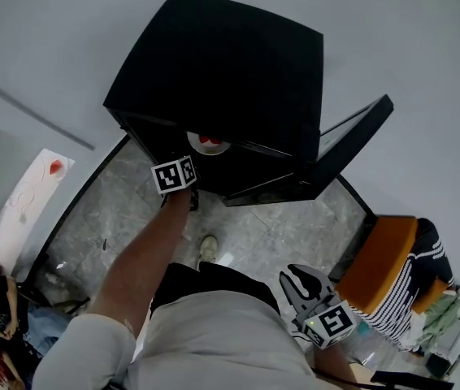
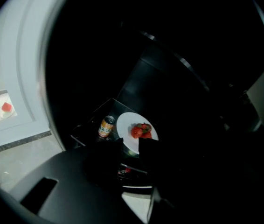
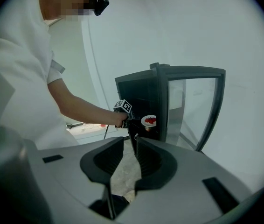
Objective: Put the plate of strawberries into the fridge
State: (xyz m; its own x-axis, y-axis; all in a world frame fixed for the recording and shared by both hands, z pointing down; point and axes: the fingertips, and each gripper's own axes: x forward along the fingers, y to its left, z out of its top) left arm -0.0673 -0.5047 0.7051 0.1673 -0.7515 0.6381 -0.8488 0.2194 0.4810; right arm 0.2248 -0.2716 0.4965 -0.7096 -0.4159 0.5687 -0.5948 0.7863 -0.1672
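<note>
Fridge shelf (image 2: 91,121): 1 plate (image 2: 128,129), 1 can (image 2: 106,126)

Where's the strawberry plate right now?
In the left gripper view the plate sits inside the fridge, right of an orange can, just beyond the left tool.

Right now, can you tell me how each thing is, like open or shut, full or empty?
Fridge: its door is swung open.
Plate: inside the fridge, with strawberries on it.
Can: upright on the shelf beside the plate; too small to tell if it is opened.
Left tongs: open, right at the plate's near edge.
Right tongs: a little open, holding nothing, away from the fridge.
</note>
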